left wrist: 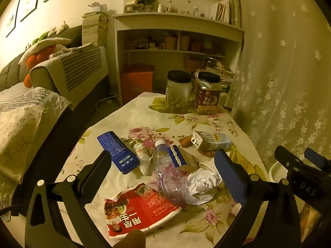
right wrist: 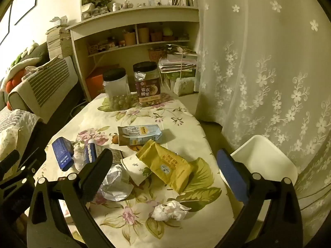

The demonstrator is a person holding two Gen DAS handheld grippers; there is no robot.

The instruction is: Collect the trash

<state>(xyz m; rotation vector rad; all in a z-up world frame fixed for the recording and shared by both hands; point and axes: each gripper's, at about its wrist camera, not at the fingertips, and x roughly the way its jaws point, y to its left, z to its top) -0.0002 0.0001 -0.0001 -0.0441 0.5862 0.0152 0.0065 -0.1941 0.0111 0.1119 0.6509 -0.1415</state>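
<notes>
Left gripper point(left wrist: 161, 165): fingers spread wide, nothing between them, hovering above the table point(left wrist: 132, 111). Right gripper point(right wrist: 165, 165): fingers likewise spread and empty, raised over the same litter; neither touches anything, so collection looks not yet begun.

Between the left fingers, nearest first:
- red noodle-cup lid point(left wrist: 140, 208), torn, lying flat.
- crushed clear bottle point(left wrist: 167, 173), on its side, partly over the lid.
- crumpled white paper point(left wrist: 203, 183), touching the bottle, just inside the right finger.
- blue carton point(left wrist: 118, 152), just beyond the left finger's tip.

Between the right fingers:
- tissue wad point(right wrist: 169, 210), lowest, lying alone.
- yellow snack packet point(right wrist: 167, 163), emptied, draped over a tipped paper cup point(right wrist: 136, 169).
- milk carton point(right wrist: 139, 134), beyond the packet, on its side.

To the outside of the right finger: white bin point(right wrist: 266, 161), standing off the table edge, probably placed there to receive the trash.

Far beyond both grippers: two lidded jars point(right wrist: 132, 84), upright, apparently stored food rather than trash.
</notes>
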